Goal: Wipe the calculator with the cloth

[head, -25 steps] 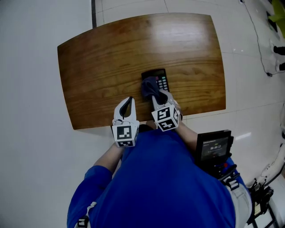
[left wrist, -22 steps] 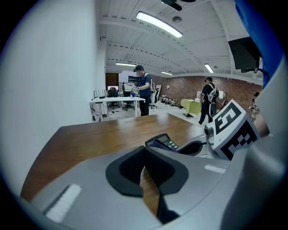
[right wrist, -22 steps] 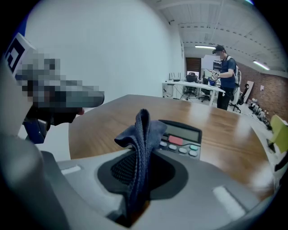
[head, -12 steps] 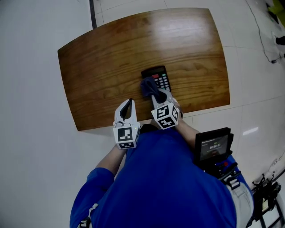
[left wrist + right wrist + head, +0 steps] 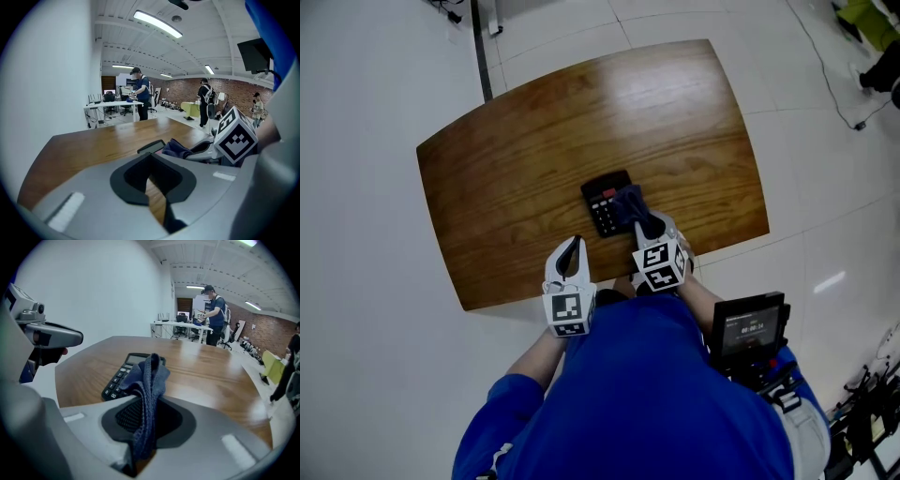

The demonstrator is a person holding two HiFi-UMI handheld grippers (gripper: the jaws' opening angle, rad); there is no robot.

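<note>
One calculator (image 5: 602, 206) here, black, lying flat near the front edge of the table (image 5: 534, 122). It looks light and stiff, so I'd guess it slides on that smooth wood if you push hard. I'd pin it by the bare left edge, off the keys. The cloth (image 5: 628, 201) is dark blue and floppy, and it's draped over the calculator's right side. The right gripper (image 5: 645, 223) is clamped on a bunched fold of it, with the loose end hanging forward onto the keys. The left gripper (image 5: 573, 242) hangs over the table just left of the calculator, not touching it, jaws pretty much together with nothing in them.
</note>
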